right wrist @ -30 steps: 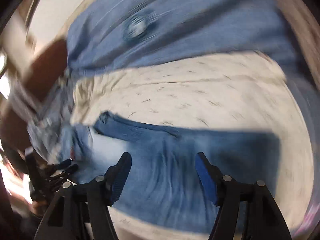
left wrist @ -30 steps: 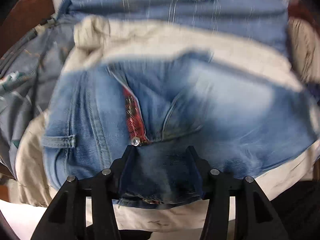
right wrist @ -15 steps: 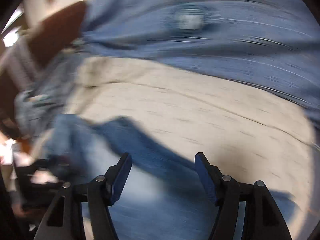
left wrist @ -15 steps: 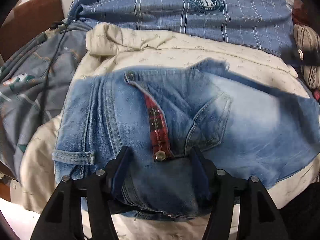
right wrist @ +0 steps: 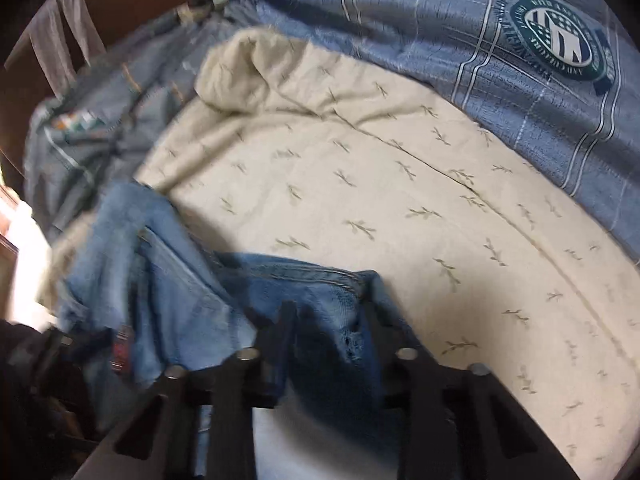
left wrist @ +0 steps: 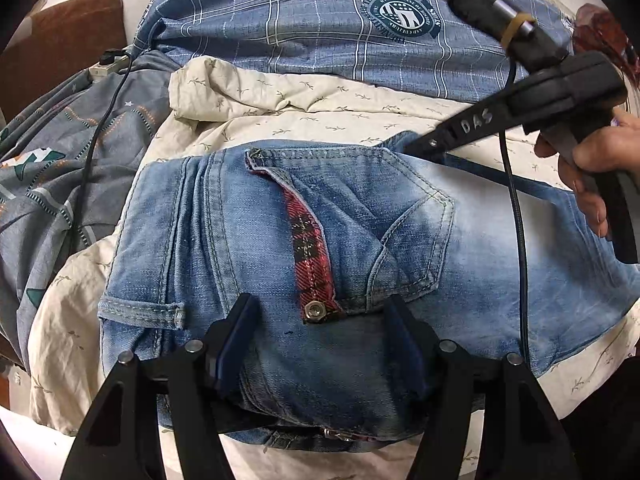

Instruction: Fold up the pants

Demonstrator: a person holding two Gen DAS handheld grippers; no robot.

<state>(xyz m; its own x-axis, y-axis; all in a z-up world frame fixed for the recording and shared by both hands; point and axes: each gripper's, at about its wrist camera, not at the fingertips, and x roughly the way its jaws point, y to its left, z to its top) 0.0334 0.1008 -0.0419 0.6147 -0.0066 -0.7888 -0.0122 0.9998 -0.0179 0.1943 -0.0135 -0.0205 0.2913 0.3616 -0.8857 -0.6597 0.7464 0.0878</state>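
A: Logging the grip first. The left gripper [left wrist: 320,344] is sitting at the waistband end of the faded blue denim jeans [left wrist: 500,248], its two blue-padded fingers [left wrist: 236,336] spread apart with denim bulging up between them; I cannot tell whether they are pinching a fold or only pressing down on it.

B: And the right one?

A: The right gripper [right wrist: 328,332] is reaching in from the far side. In the left wrist view its tip is touching the far edge of the jeans just past the back pocket [left wrist: 412,240]. In its own view, blurred, the fingers are standing partly apart with a bunch of denim between them; whether they are clamped on it is not readable.

B: Where are the pants lying?

A: Flat on the cream leaf-print quilt [right wrist: 400,184], seat side up, red plaid flap [left wrist: 310,252] showing. A blue plaid cover [left wrist: 320,20] is lying beyond them.

B: The relation that matters?

A: The long axis is running left to right across the left camera, the legs trailing away to the right. The left gripper is nearer the waistband, the right nearer the far edge. Judging from this, the next fold is going to turn on that axis.
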